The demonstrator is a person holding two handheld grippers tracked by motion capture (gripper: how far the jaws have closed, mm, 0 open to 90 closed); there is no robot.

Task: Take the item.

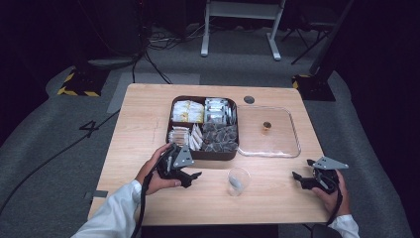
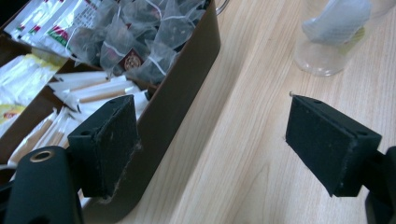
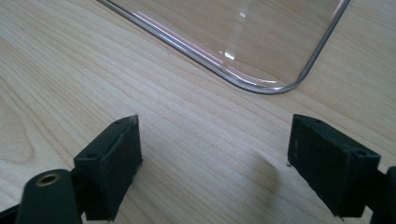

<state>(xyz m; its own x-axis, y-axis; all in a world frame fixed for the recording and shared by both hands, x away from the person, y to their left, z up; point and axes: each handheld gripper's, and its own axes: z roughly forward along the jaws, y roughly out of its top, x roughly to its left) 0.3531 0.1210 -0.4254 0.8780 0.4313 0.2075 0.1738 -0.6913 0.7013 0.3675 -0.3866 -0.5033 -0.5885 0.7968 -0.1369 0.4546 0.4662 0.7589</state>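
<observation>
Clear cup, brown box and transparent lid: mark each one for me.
clear cup (image 1: 238, 180), high view, on its side wall, a tea bag inside.
brown box (image 1: 218, 155), high view, on its near wall.
transparent lid (image 1: 282, 140), high view, on a bare stretch of its flat panel.

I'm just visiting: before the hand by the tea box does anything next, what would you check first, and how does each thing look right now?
1. Left gripper jaws open with nothing between them: ok.
2. Clear cup upright on the table, a tea bag already inside: ok.
3. Brown box uncovered, compartments of bags and sachets reachable: ok.
4. Clear lid lying flat beside the box, out of the way: ok.
5. Right gripper open, resting apart from cup and box: ok.
6. Whether the cup needs another bag: cannot tell.
</observation>
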